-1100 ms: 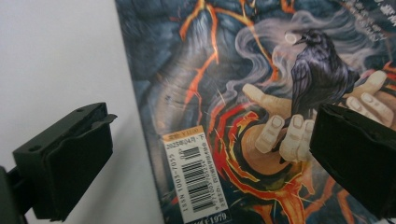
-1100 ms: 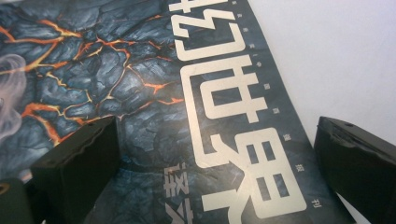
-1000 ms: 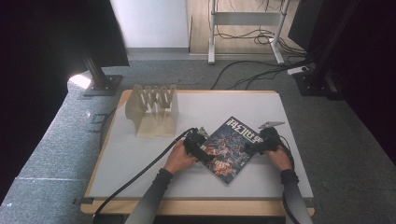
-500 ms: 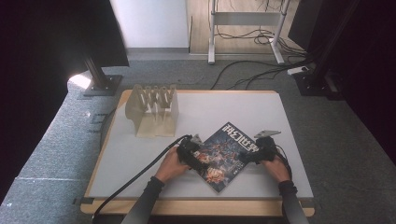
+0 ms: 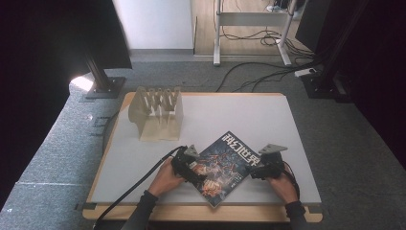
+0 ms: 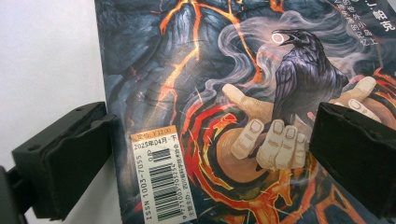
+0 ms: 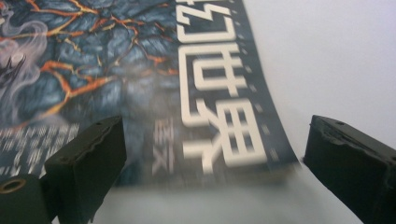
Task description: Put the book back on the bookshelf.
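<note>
A magazine [image 5: 222, 165] with a dark, fiery cover lies turned diagonally on the white table top [image 5: 225, 115], near the front edge. My left gripper [image 5: 187, 163] sits at its left edge, open, jaws straddling that edge; the left gripper view shows the magazine [image 6: 224, 107] with a barcode sticker [image 6: 161, 175] between the jaws. My right gripper [image 5: 262, 168] is at the magazine's right edge, open. In the right gripper view the magazine [image 7: 154, 79] with white title lettering lies between the spread jaws, its near edge blurred.
A pale wooden slotted rack [image 5: 157, 113] stands at the back left of the table. Cables [image 5: 129, 191] trail from the left gripper over the front edge. Grey carpet, dark stands and a desk frame [image 5: 251, 28] surround the table.
Both hands and grippers have moved toward the table's front edge, and the magazine has slid that way with them. Both grippers stay open.
</note>
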A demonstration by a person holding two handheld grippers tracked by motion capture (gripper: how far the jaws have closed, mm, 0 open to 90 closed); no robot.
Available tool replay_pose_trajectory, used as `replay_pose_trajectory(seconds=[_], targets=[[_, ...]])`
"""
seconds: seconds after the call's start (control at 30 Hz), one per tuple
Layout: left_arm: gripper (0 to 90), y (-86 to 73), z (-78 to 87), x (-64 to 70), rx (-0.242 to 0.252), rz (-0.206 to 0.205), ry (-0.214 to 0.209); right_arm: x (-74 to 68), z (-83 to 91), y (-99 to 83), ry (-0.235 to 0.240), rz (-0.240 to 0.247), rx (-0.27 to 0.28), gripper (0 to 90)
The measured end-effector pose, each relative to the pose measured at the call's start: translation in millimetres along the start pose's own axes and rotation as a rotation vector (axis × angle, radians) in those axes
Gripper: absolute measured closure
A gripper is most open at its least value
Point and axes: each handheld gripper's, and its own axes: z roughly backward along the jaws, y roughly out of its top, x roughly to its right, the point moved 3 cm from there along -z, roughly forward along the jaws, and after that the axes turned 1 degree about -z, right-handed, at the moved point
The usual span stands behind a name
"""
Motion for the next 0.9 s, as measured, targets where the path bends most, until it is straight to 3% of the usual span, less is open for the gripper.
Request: replay_pose_trajectory(seconds=[0.1,0.23,0.3,0.5,0.57,0.7,0.77,0.8,0.9], targets=[[0.0,-1.2,0.0,4.8,0.006,0.011,0.014,0.6,10.5,-11.4,-0.023,-0.007,-0.012,5.0],[0.0,-3.3,1.3,19.1,-0.01,0.016,0.02,0.1,12.0,-26.8,-0.028,0.0,-0.041,4.3],[0.0,-3.9,1.7,22.4,-0.015,0.012,0.017,1.6,12.7,-29.0,-0.02,-0.019,-0.029,3.7],[0.0,-5.3,3.4,22.3,-0.02,-0.01,-0.009,4.1,9.6,-25.5,-0.036,-0.005,-0.051,0.0],[0.0,-5.8,5.9,17.1,-0.028,-0.021,0.001,5.6,8.3,-24.9,-0.026,-0.011,-0.053,0.0],[0.0,-8.5,16.8,-3.2,-0.053,-0.013,0.084,7.5,5.4,-23.0,-0.03,-0.018,-0.045,0.0],[0.0,-12.8,25.6,-20.7,-0.061,0.01,0.137,9.3,1.0,-18.4,-0.042,-0.019,-0.044,0.0],[0.0,-12.8,25.6,-20.7,-0.061,0.01,0.137,9.7,-0.3,-16.8,-0.045,-0.02,-0.045,0.0],[0.0,-17.3,31.9,-40.7,-0.049,0.057,0.183,11.3,-5.3,-11.2,-0.055,-0.02,-0.048,0.0]])
